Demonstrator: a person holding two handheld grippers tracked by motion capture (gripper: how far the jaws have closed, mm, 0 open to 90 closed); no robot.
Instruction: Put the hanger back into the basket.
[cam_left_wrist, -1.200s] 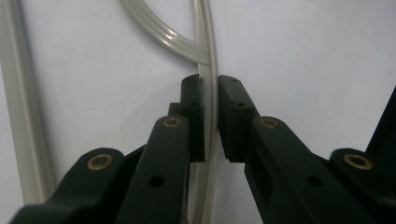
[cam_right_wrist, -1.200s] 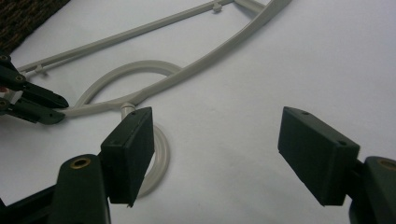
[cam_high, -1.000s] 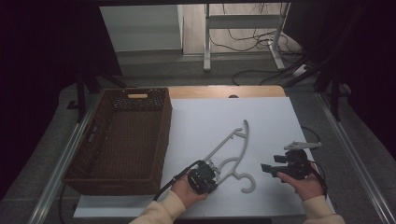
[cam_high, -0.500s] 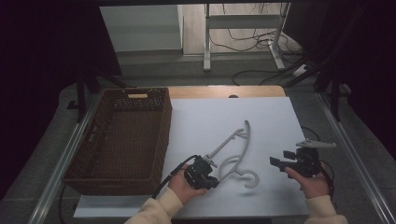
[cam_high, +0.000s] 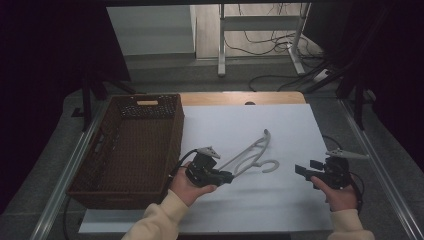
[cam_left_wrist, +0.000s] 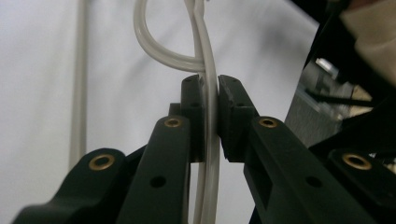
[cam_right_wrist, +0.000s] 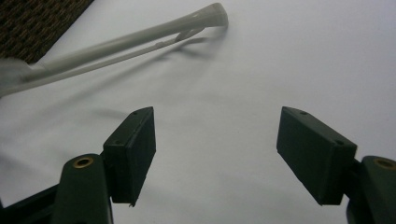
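White sheeting covered the table (cam_high: 280, 125), with a brown wicker basket (cam_high: 127, 145) along its left side. Just right of the basket lay a pale plastic hanger (cam_high: 250, 152), its near end pinched between the left gripper (cam_high: 227, 176) jaws. Well apart on the right, the right gripper (cam_high: 302, 170) hovered, jaws spread wide.

White table (cam_high: 280, 125) carries basket (cam_high: 130, 145) and hanger (cam_high: 252, 150).
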